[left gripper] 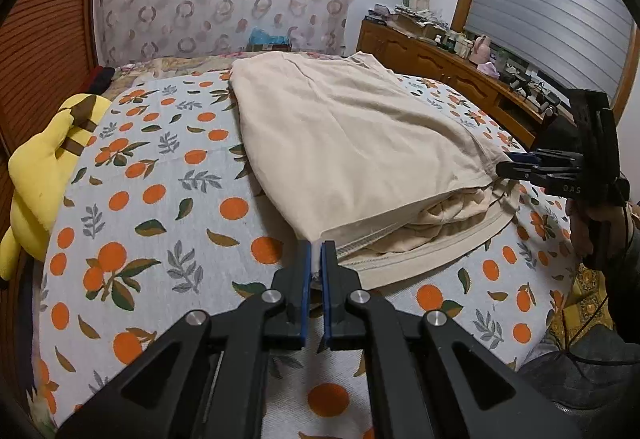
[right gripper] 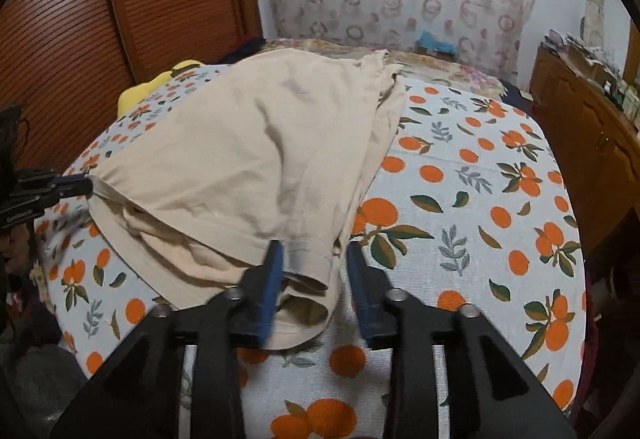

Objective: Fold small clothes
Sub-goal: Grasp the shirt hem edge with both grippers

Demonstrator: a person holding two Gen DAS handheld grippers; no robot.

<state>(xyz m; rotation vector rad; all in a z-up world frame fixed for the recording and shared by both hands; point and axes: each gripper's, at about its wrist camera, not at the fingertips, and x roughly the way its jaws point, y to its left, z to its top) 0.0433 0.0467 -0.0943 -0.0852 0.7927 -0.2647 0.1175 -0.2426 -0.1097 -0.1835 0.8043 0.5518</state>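
Can't really see what's bunched up inside the one beige garment (left gripper: 352,143), its layers hide it. It's lying on the orange-print bedspread (left gripper: 160,199). Left gripper (left gripper: 318,259) is clamped tight on its near corner; right gripper (right gripper: 314,271) sits parted around the hem, not pinching. One yellow plush (left gripper: 40,175), wooden dresser (left gripper: 440,67) alongside.

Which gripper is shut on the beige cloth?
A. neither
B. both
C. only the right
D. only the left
D: the left gripper pinches a corner of the cloth, while the right gripper stands open around a hem, its pads apart.
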